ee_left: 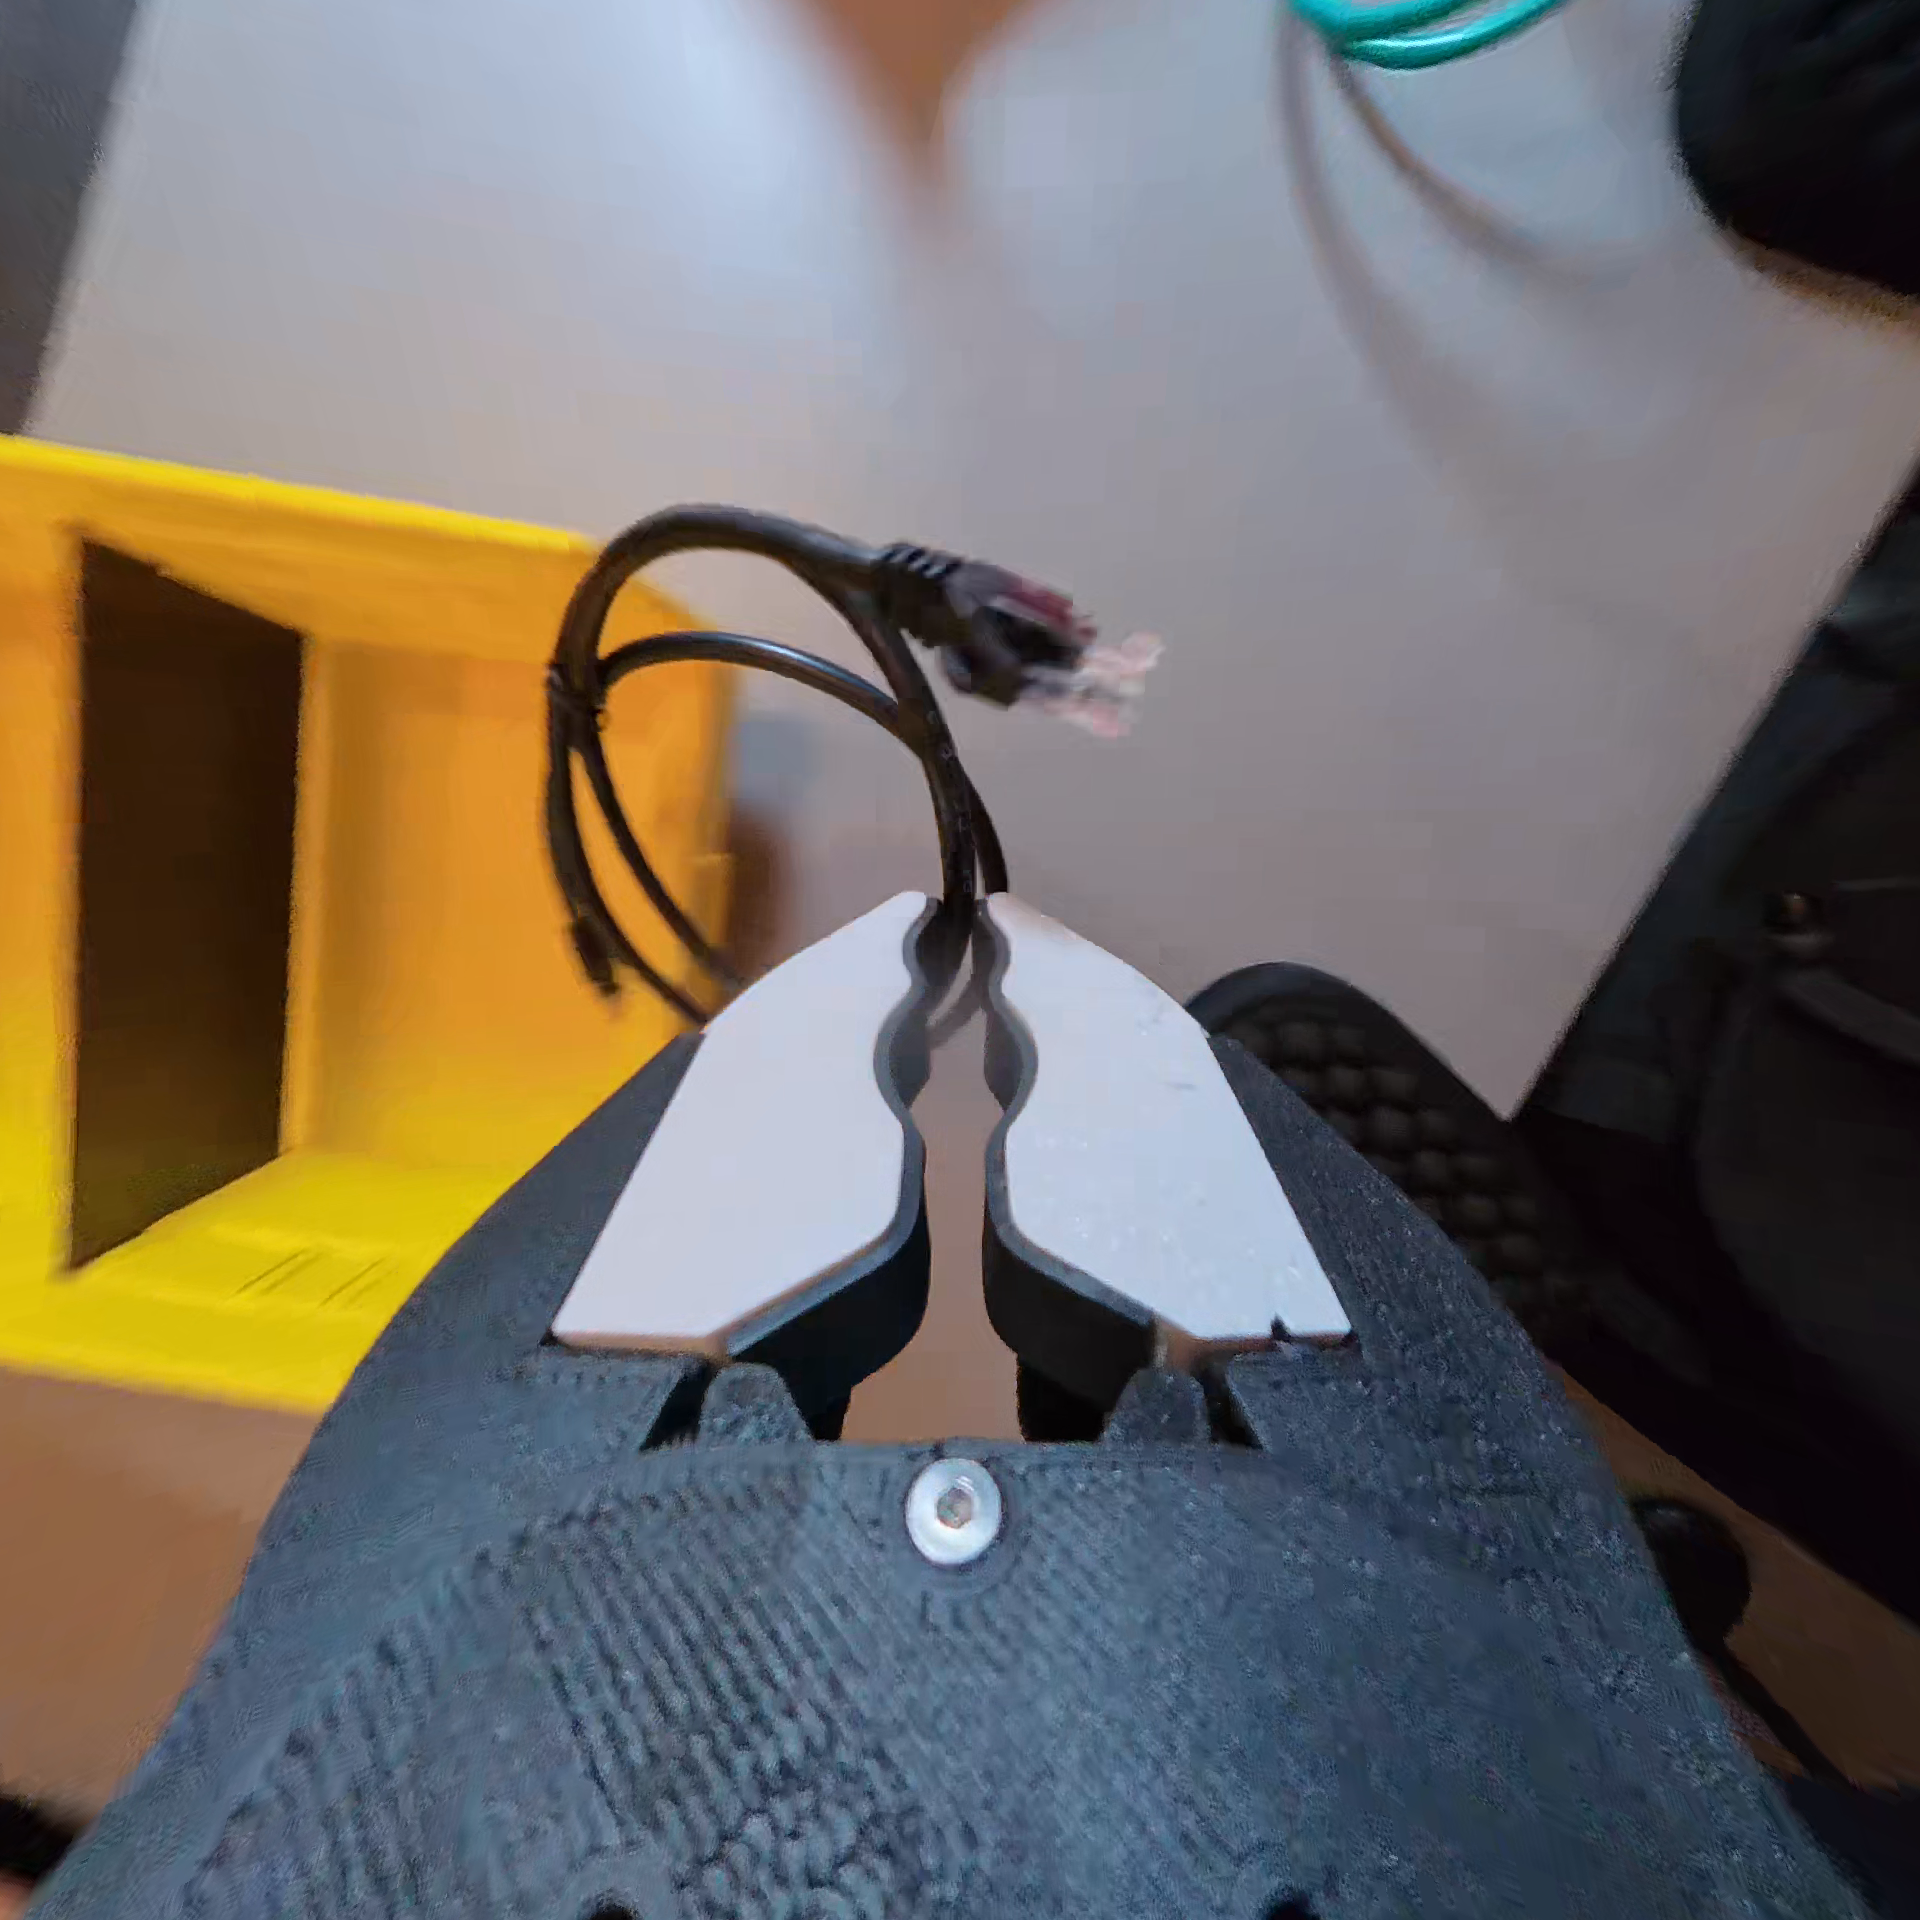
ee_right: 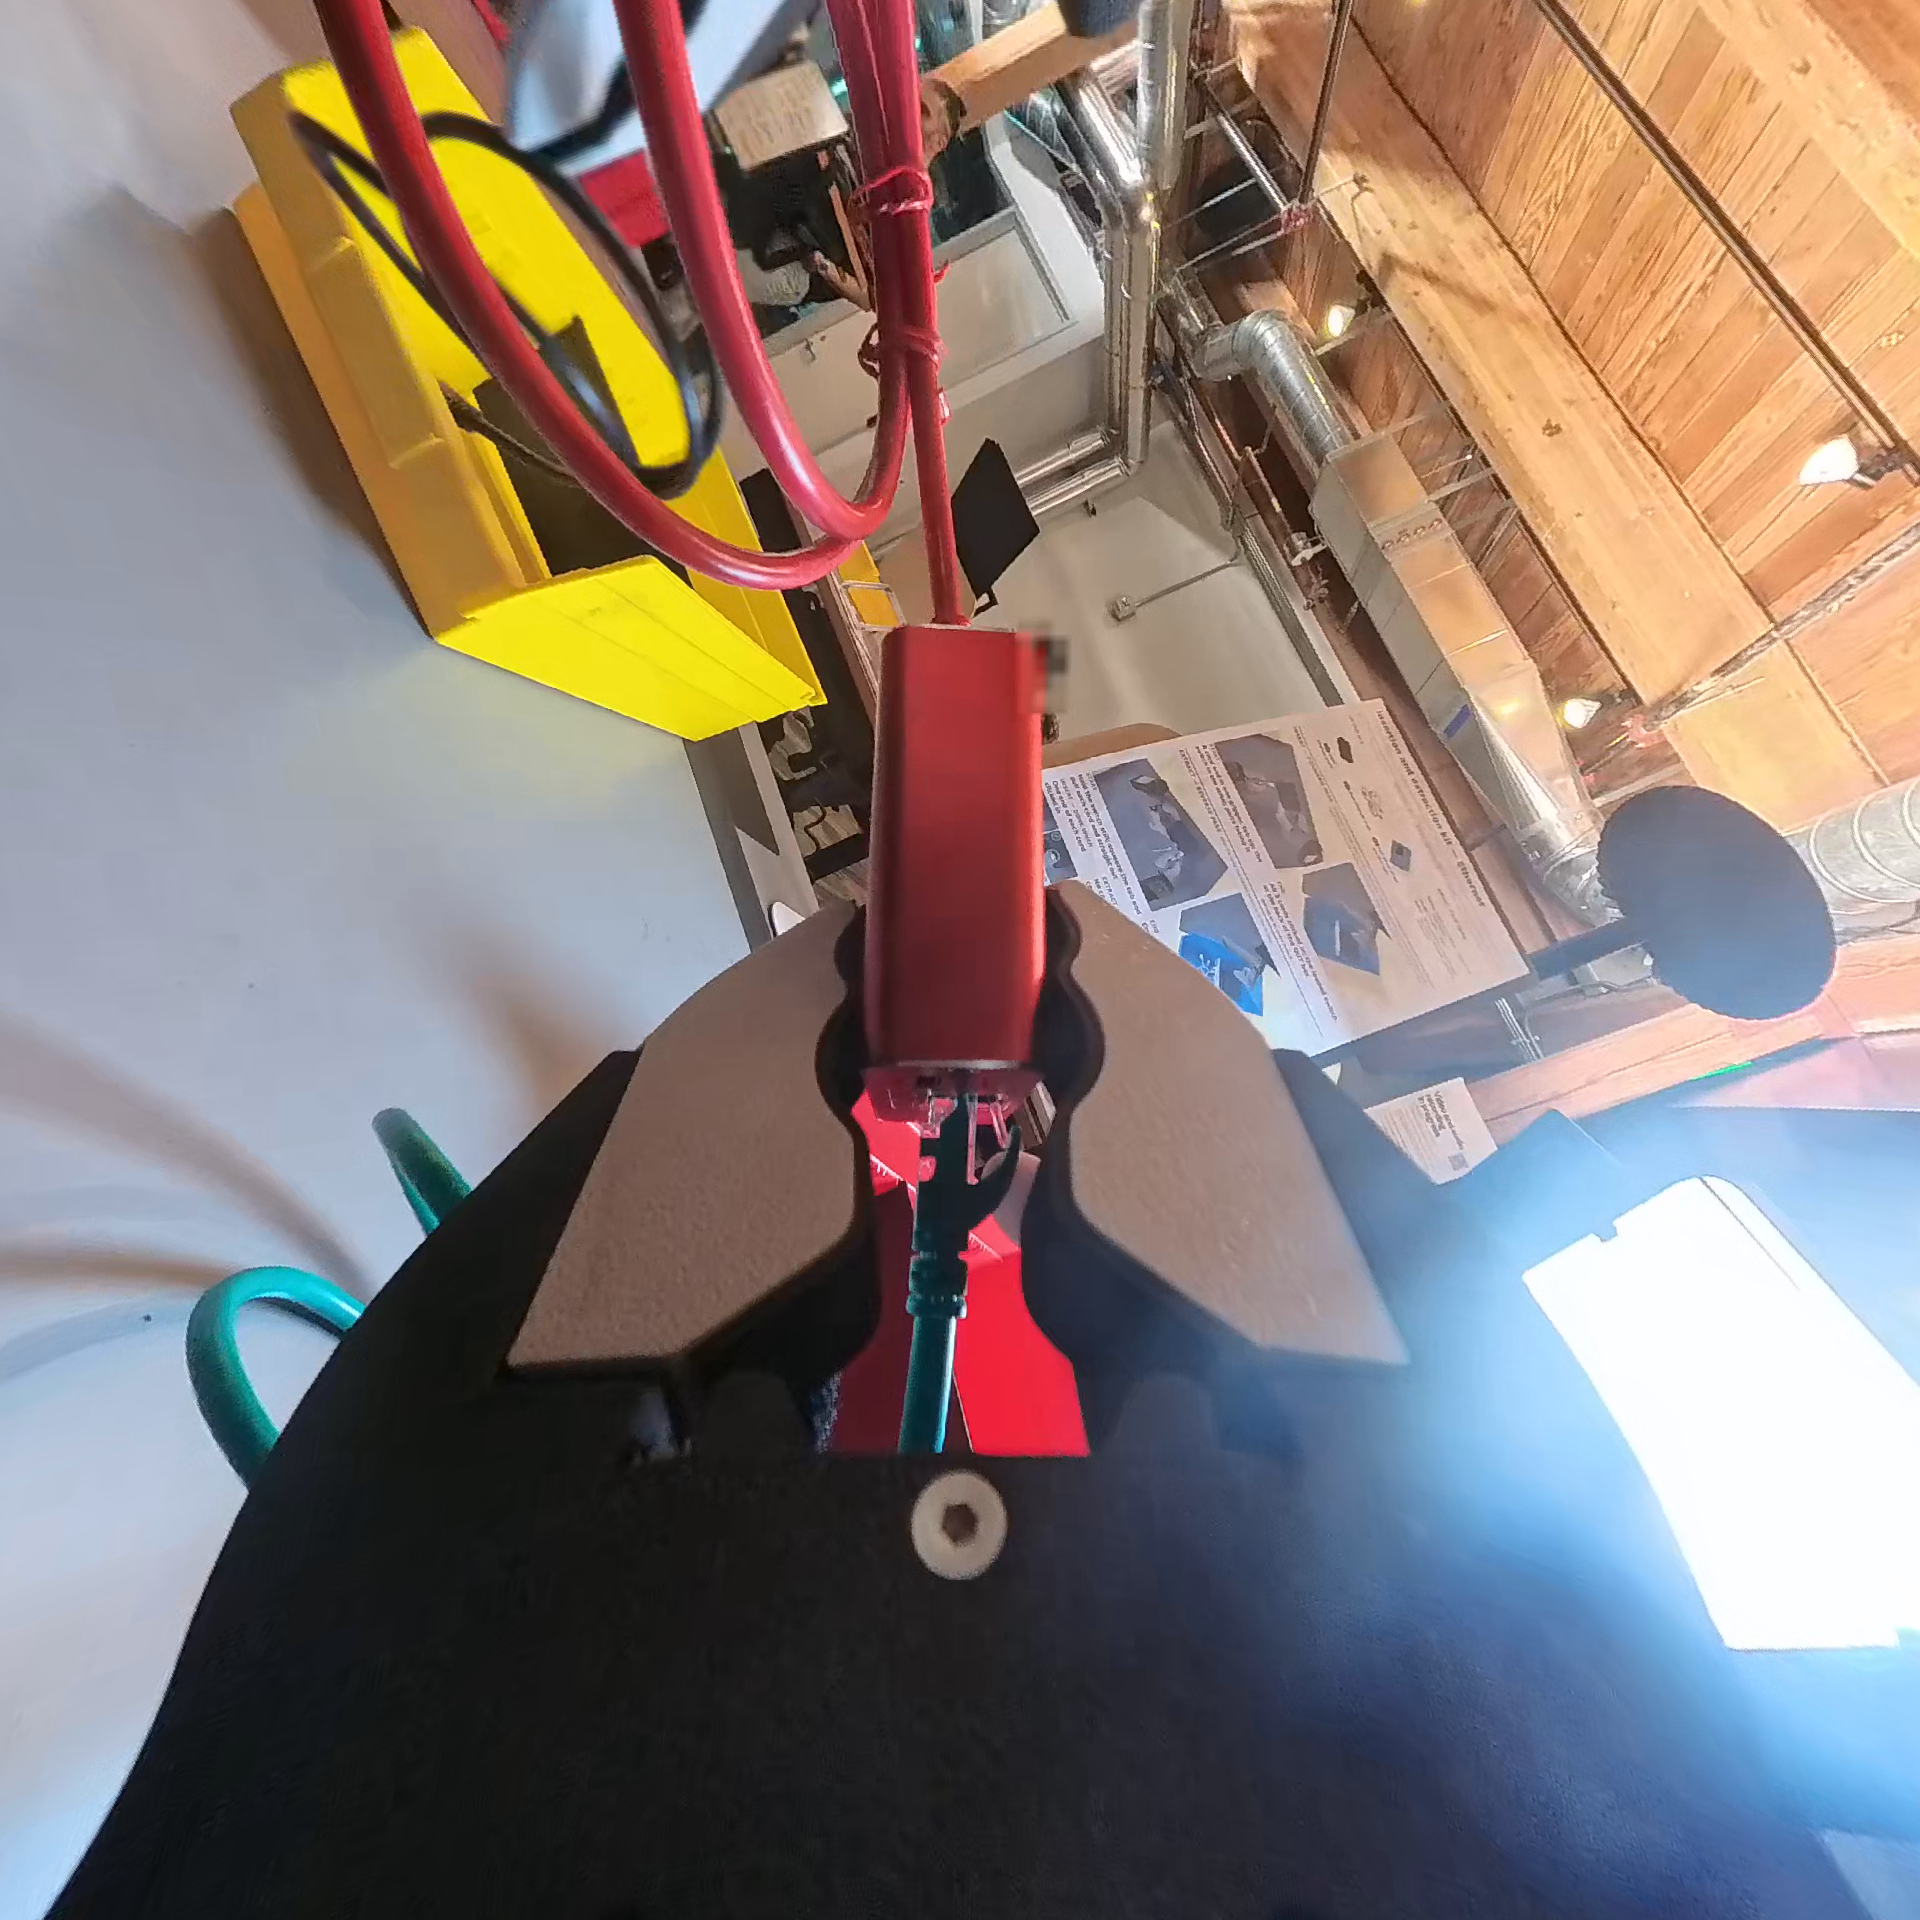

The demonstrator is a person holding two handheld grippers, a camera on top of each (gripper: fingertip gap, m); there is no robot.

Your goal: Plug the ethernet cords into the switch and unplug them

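Note:
In the left wrist view my left gripper is shut on a bundled black ethernet cord. Its clear-tipped plugs stick out to the right above the fingertips, blurred. In the right wrist view my right gripper is shut on a red metal switch box, held lengthwise between the fingers. A red cord runs from its far end in loops. A green cord's plug sits in a port at its near end, and that green cord loops out at the lower left.
A yellow plastic bin stands left on the white table; it also shows in the right wrist view with a black cable in it. A green cord lies at the top. Dark gear fills the right. A printed sheet lies beyond. The gap from one gripper's tips to the other's is roughly 25 cm.

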